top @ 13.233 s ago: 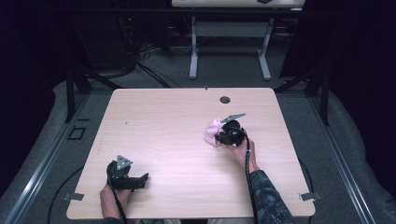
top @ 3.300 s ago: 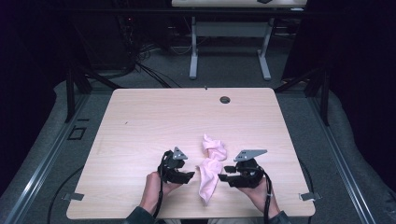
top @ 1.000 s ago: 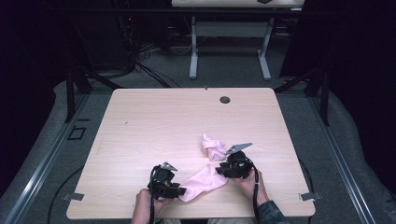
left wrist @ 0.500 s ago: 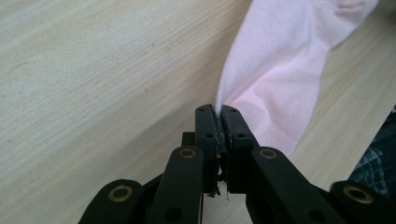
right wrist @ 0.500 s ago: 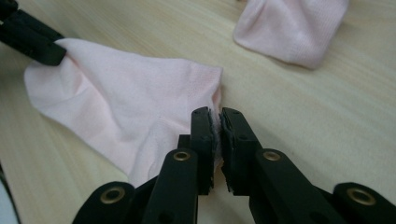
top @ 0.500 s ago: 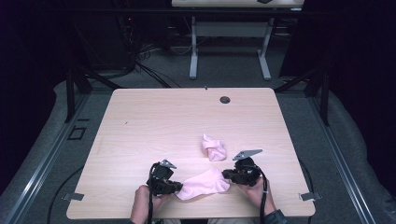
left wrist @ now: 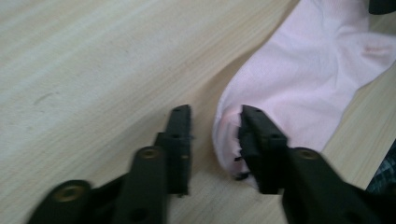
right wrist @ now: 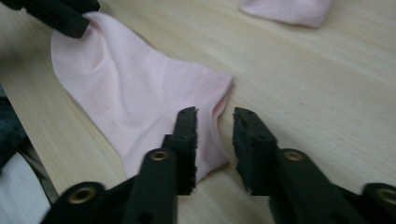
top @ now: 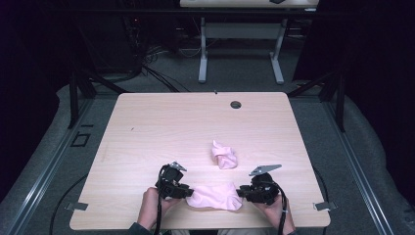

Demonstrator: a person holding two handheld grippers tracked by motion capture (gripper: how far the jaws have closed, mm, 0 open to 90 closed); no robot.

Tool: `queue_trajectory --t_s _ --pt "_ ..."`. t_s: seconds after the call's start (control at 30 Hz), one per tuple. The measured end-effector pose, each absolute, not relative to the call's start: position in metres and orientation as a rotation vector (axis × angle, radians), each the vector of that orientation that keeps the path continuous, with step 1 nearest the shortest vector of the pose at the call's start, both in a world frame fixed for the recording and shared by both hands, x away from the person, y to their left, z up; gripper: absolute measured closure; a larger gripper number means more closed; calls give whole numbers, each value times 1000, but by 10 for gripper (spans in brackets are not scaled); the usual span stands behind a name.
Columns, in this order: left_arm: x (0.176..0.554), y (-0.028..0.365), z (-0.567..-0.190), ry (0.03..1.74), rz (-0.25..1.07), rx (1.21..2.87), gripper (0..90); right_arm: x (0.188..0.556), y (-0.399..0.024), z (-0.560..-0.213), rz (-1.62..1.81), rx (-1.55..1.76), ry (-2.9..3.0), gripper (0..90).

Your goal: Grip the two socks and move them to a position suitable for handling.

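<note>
A flat pink sock [top: 214,196] lies on the wooden table [top: 171,122] near its front edge, between both grippers. My left gripper [top: 185,192] stands open at the sock's left end; in the left gripper view the sock [left wrist: 303,79] reaches under the right jaw of that gripper [left wrist: 215,130]. My right gripper [top: 242,192] stands open at the other end, its jaws [right wrist: 215,135] straddling the edge of the sock [right wrist: 130,88]. A second pink sock [top: 224,154] lies crumpled farther back, also seen in the right gripper view [right wrist: 289,9]. The left gripper [right wrist: 60,14] shows far off at the sock's other end.
A dark round grommet [top: 236,104] sits near the table's far edge. The table's front edge runs just below both hands. A white-legged table [top: 240,44] stands on the floor beyond.
The sock that hung stretched between the two grippers now lies flat on the table. Both grippers have come down toward the front edge and their jaws have opened.
</note>
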State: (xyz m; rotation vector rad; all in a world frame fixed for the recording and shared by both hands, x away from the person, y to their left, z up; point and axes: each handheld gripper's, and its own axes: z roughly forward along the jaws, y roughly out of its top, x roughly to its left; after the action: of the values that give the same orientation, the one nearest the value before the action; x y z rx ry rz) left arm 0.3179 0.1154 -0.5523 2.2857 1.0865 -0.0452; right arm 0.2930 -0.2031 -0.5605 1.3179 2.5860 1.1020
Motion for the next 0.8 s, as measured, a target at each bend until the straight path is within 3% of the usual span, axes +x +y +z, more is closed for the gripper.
queue_trajectory --t_s 0.13,0.3,0.67,0.8 --pt "326 118 -538 1082 17 2243 449 303 -214 -553 1178 1357 2509 563" --pt "349 106 -527 1045 79 2233 337 323 -218 -545 1217 1368 2439 493" --pt "409 63 -539 996 87 2277 311 376 -196 -556 1147 1424 2409 485" --pt "421 52 -544 995 75 2281 331 384 -193 -563 1154 1456 2395 536"
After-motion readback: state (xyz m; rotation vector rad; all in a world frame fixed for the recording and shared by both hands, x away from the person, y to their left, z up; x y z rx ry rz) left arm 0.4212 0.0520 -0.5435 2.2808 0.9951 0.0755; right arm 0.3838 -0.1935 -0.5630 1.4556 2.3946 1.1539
